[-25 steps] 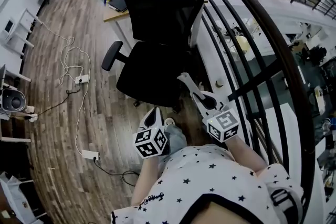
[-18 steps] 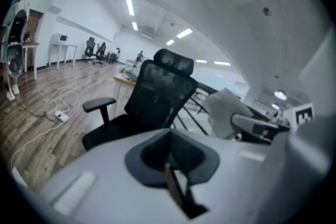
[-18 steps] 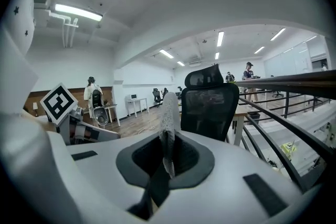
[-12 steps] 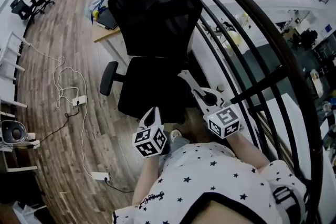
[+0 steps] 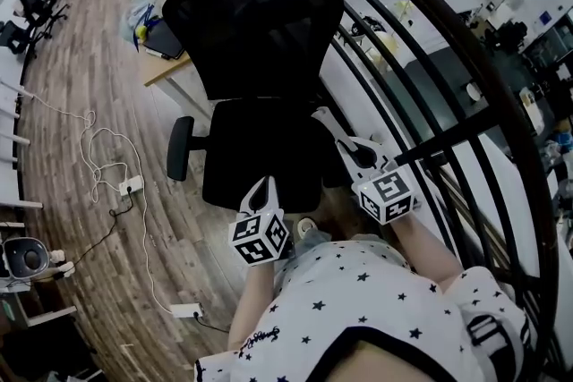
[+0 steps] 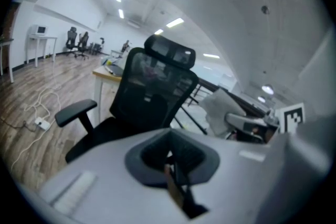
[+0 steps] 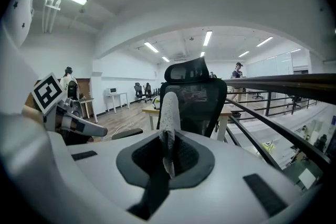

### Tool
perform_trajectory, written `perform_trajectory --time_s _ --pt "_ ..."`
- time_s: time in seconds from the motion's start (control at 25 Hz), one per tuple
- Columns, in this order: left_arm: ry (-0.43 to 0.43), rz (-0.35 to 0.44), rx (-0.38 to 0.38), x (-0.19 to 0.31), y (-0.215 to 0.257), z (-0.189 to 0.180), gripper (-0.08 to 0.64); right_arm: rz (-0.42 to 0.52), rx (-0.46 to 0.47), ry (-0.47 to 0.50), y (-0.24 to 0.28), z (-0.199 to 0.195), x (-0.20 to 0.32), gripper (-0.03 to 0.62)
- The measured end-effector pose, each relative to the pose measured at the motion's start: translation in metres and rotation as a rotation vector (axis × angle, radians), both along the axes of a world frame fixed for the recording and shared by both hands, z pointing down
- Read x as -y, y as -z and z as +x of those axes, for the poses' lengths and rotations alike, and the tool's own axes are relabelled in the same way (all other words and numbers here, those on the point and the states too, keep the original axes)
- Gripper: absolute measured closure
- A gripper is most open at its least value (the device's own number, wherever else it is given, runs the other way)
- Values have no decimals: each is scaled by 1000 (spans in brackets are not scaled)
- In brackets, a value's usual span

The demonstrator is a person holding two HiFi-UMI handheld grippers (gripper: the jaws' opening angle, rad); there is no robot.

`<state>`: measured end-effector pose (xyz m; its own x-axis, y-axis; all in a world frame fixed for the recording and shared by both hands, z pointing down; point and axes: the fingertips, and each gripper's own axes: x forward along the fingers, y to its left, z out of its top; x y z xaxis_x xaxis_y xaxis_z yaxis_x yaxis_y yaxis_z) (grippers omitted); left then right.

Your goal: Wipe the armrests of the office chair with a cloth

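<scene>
1. Black mesh office chair (image 5: 255, 58) fills more of the head view than a second ago, and both grippers now sit closer to its seat
2. Right gripper (image 5: 324, 121) reaches over the chair's right edge, its jaws clamped on a white cloth (image 7: 168, 107) that stands upright between them
3. Left gripper (image 5: 262, 188) hangs at the seat's near edge, jaws pressed together with nothing between them
4. One armrest (image 5: 179, 148) shows plainly at the chair's left side
5. Opposite armrest lies under the right gripper and cannot be made out; the chair's base is hidden beneath the seat
</scene>
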<state>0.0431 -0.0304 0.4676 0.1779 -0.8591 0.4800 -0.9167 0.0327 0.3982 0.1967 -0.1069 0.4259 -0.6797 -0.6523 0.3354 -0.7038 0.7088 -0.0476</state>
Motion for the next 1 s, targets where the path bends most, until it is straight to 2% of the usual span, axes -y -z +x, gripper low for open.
perform_trajectory --time_s 0.32,0.6,1.0 --pt "-60 -41 -20 15 -19 4 552 -32 -79 -61 -38 9 38 566" --pt "-100 -86 -18 20 -28 30 552 -92 -173 -71 -78 42 64 566" --pt "-53 -157 -37 42 -63 36 552 -171 -280 -33 -157 55 112 566"
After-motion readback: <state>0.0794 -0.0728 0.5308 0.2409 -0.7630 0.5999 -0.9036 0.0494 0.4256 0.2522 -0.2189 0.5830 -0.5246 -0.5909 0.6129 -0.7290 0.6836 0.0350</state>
